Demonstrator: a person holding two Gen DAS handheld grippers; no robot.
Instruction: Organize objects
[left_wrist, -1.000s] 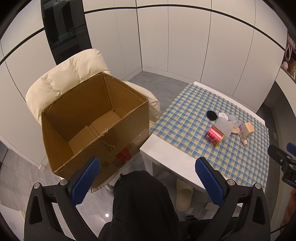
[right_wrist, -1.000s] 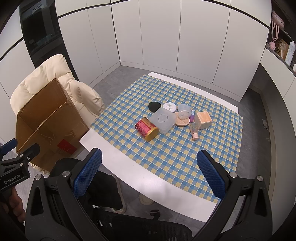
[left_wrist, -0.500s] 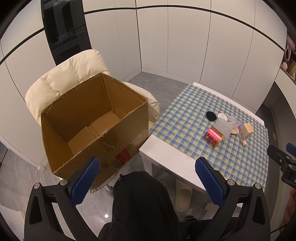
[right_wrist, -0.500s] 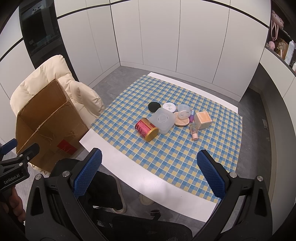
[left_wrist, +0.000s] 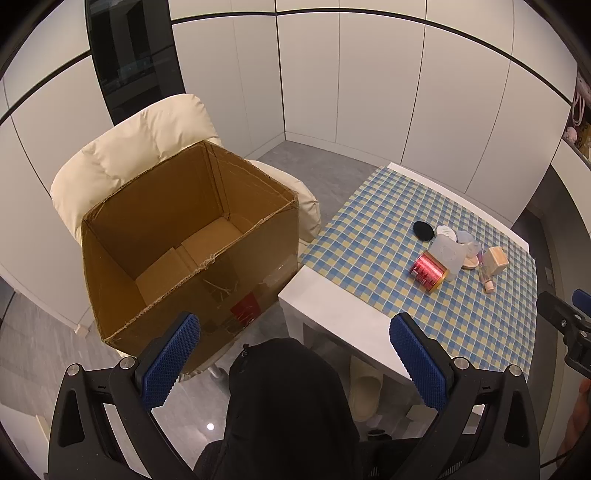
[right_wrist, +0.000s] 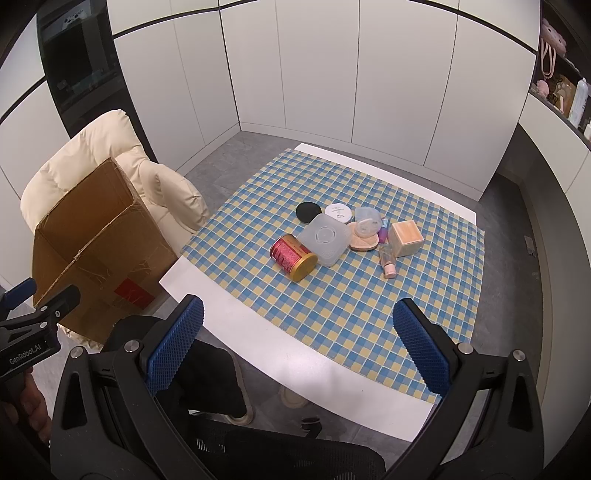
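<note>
Almost nothing has moved since the earlier frames: the left view has drifted a touch, so the cluster of things sits slightly farther off, and the right view is unchanged. The left hand-held gripper (left_wrist: 294, 354) hangs with its jaws spread wide and nothing between them, above a dark-clothed knee. The right hand-held gripper (right_wrist: 298, 345) is just as wide open and bare, over the near edge of the surface (right_wrist: 258, 343).

The red can (right_wrist: 292, 257) lies on its side on the checked cloth (right_wrist: 369, 302), long axis running diagonally, gold end toward the camera and to the right. Its far side touches the translucent square lid (right_wrist: 325, 238). Behind these are a black disc (right_wrist: 308, 212), a white round jar (right_wrist: 338, 212), a peach block (right_wrist: 406, 238) and a small bottle (right_wrist: 388, 262) lying flat.

Left of the surface an open cardboard box (left_wrist: 177, 258) rests on a cream armchair (left_wrist: 147, 144). White panelled cupboards line the walls above a grey floor.
</note>
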